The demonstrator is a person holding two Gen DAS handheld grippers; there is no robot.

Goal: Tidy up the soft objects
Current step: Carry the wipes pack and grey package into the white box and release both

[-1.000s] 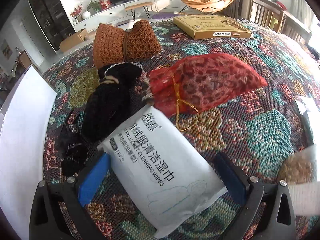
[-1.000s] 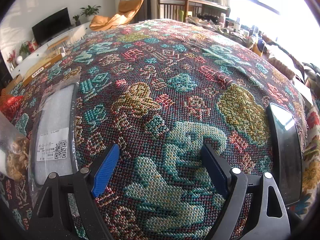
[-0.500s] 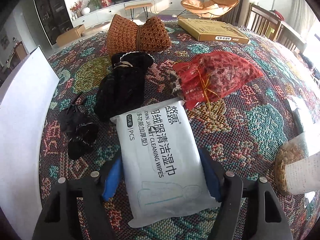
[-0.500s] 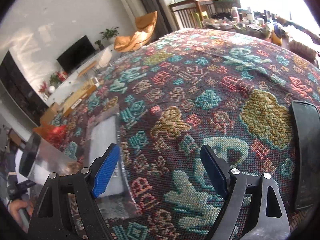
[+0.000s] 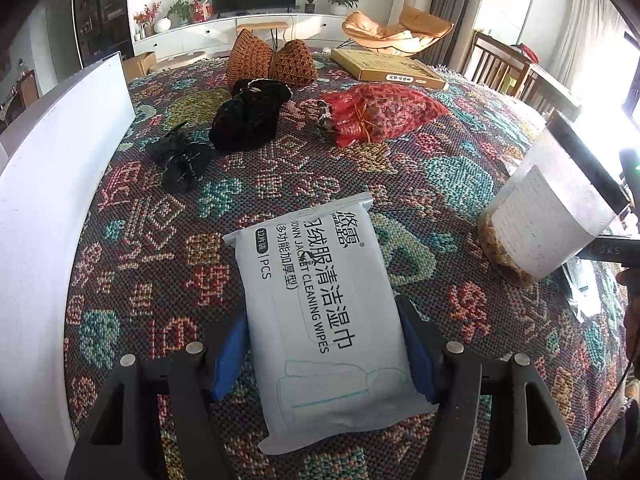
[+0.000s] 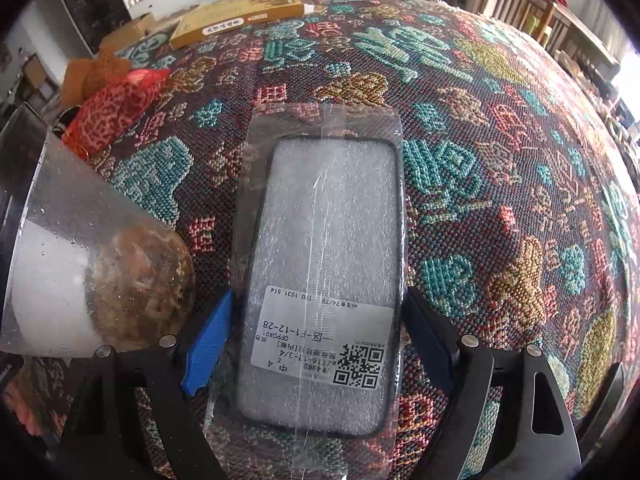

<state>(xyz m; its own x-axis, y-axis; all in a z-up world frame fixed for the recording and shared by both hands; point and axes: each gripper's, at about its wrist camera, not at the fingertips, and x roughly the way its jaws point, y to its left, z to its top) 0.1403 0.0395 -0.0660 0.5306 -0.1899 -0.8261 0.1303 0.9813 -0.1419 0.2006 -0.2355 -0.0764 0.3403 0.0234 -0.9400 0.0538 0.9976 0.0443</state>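
The left gripper (image 5: 324, 354) pinches the wipes pack (image 5: 320, 312) across its near end, blue pads against both long edges, most of the pack reaching out ahead over the patterned cloth (image 5: 440, 168). The right gripper (image 6: 318, 338) straddles the sleeved case (image 6: 324, 280) near its labelled end, pads at or just beside its edges; whether they press yet I cannot tell. Risks, as I judge them: the pack is soft and held only at its tail, so it may sag or slip free if swung. The glossy sleeve could slide from the pads, or only the loose film be caught. The jar (image 6: 80, 272), just left of the right gripper, could be knocked.
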